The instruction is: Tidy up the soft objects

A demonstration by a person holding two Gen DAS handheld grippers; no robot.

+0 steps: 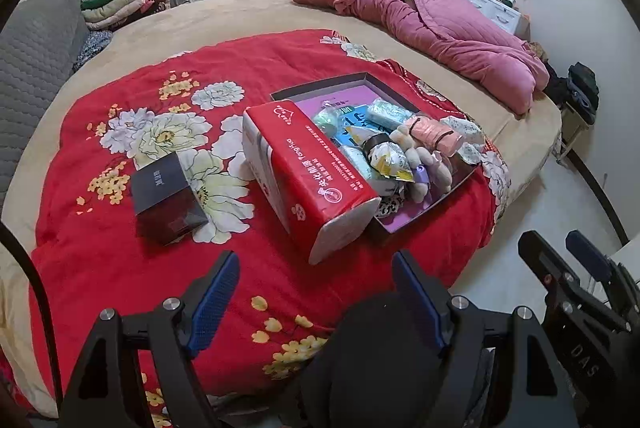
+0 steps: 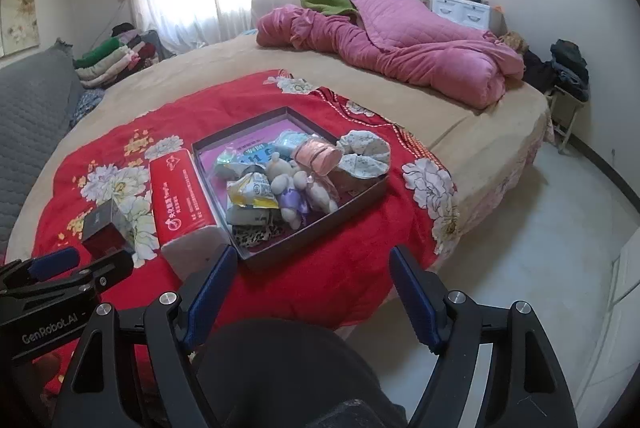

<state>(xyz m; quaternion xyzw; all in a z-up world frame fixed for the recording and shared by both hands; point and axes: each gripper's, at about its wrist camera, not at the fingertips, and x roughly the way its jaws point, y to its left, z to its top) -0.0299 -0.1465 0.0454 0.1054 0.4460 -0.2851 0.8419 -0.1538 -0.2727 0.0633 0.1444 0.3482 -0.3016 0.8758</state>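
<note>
"GenRobot.AI" is showing on the left hand-held gripper [image 1: 316,300] body, "DAS" on the right hand-held gripper [image 2: 312,292]. Red tissue pack [image 1: 308,168] is carrying white print, too small to read. Shallow box [image 2: 288,188] is sitting on the red floral quilt [image 1: 120,228], holding soft items: plush bear [image 2: 288,184], pink roll [image 2: 316,156], floral scrunchie [image 2: 368,152], packets. Tissue pack is lying against the box's left side; dark small box [image 1: 168,200] is lying apart, further left. Both grippers are hovering near the quilt's front edge, jaws wide, holding nothing. Bare quilt is lying in front of the box.
</note>
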